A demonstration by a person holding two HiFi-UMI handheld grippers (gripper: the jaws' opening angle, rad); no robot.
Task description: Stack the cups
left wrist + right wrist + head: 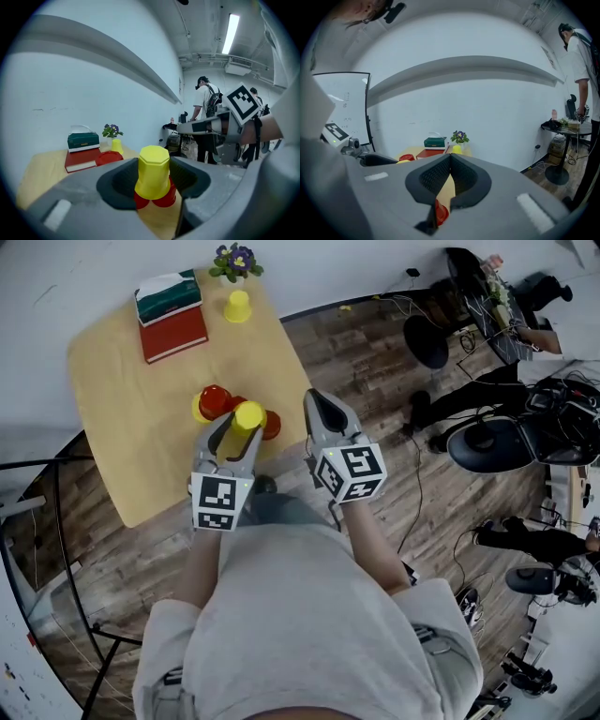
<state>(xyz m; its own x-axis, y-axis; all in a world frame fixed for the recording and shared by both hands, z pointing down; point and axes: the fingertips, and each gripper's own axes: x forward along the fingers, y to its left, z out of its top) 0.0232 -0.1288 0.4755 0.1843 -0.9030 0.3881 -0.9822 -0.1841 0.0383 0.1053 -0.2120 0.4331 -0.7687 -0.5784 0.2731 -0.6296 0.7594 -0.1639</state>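
My left gripper (234, 430) is shut on an upside-down yellow cup (248, 415), which sits between the pads in the left gripper view (153, 171). It hangs just over a cluster of red cups (214, 400) on the wooden table (122, 381); two red cups (159, 198) show right under it. Another yellow cup (237, 306) stands upside down at the table's far edge. To the right of the cluster my right gripper (315, 399) is shut with nothing in it, and a red cup (441, 212) shows below its closed jaws.
A red book (174, 334) with a green tissue box (169, 296) on it lies at the far side of the table, next to a small flower pot (235, 261). Office chairs, cables and people (205, 108) fill the floor to the right.
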